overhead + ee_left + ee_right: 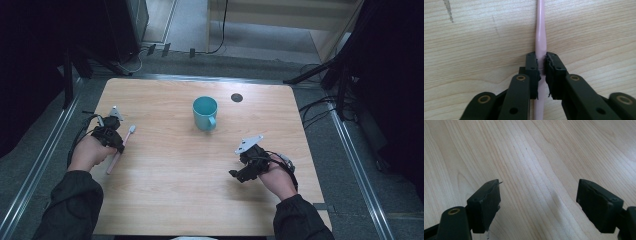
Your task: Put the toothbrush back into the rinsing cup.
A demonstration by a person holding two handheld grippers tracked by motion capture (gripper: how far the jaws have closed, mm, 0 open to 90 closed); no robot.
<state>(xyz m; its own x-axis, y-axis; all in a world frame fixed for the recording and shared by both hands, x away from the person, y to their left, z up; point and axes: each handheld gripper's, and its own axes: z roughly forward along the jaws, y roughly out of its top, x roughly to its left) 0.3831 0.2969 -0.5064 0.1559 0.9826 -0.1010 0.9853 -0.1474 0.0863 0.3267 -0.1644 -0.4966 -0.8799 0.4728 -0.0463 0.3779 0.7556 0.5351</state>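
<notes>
- My left gripper [541, 65] has its jaws pressed on the handle of the pink toothbrush [540, 37], which lies flat near the left edge of the wooden table [170, 185].
- My right gripper [537, 205] hangs over bare wood, jaws wide apart.
- Teal mug [205, 113] stands mid-table; I can read no writing on it.
</notes>
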